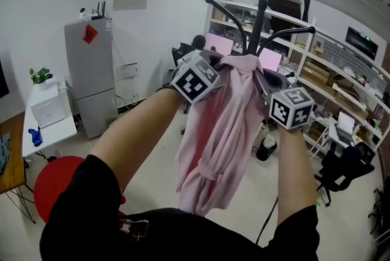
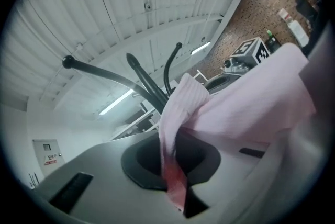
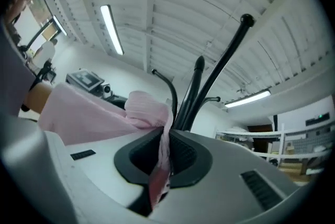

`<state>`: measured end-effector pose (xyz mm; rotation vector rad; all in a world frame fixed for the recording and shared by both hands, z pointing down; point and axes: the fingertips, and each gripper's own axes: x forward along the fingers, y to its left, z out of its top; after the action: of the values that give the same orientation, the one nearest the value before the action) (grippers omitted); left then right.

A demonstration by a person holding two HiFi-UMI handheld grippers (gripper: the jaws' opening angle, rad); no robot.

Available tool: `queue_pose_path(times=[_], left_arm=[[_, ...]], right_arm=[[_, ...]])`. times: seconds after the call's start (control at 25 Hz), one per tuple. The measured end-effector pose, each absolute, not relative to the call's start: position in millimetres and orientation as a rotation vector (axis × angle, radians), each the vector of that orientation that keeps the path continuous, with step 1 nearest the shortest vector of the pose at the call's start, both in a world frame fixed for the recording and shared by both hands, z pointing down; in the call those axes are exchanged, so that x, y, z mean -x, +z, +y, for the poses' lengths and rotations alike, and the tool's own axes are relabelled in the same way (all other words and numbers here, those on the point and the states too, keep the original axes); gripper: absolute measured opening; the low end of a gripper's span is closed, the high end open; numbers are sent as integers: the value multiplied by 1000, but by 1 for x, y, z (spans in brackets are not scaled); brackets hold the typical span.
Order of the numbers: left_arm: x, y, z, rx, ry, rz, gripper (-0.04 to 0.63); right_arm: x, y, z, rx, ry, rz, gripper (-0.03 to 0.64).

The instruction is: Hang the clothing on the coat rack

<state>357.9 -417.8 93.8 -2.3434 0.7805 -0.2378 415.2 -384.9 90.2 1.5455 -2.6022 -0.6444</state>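
A pink shirt (image 1: 216,132) hangs between my two raised grippers, its top edge bunched right under the black coat rack (image 1: 261,16) with its curved hook arms. My left gripper (image 1: 210,67) is shut on the shirt's upper left edge; the cloth (image 2: 178,129) is pinched between its jaws. At the upper right edge my right gripper (image 1: 268,86) is shut on the fabric (image 3: 157,139) too. The rack's arms (image 2: 141,84) rise just behind the cloth, and the rack's pole (image 3: 209,87) stands close behind the right jaws. The shirt's lower part dangles free.
A grey refrigerator (image 1: 91,71) stands at the back left beside a white table (image 1: 49,113). A red stool (image 1: 58,183) is at the lower left. Shelving (image 1: 329,83) with monitors and boxes fills the right, with a black office chair (image 1: 344,168) before it.
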Motion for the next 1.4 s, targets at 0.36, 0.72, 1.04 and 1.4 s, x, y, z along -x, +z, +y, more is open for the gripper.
queue_pose_path(times=[0.36, 0.72, 1.04, 1.4], left_arm=[[-366, 173, -379, 2396, -462, 531, 12], [-356, 214, -340, 2649, -341, 337, 12], [-345, 223, -335, 2796, -181, 337, 12], [-306, 245, -327, 2981, 58, 195, 117]], right_arm=[[-418, 183, -359, -1461, -449, -2534, 17], [-407, 187, -337, -1492, -743, -2454, 43], [-411, 182, -330, -1534, -736, -2581, 197], [-424, 188, -308, -1554, -711, -2638, 201]])
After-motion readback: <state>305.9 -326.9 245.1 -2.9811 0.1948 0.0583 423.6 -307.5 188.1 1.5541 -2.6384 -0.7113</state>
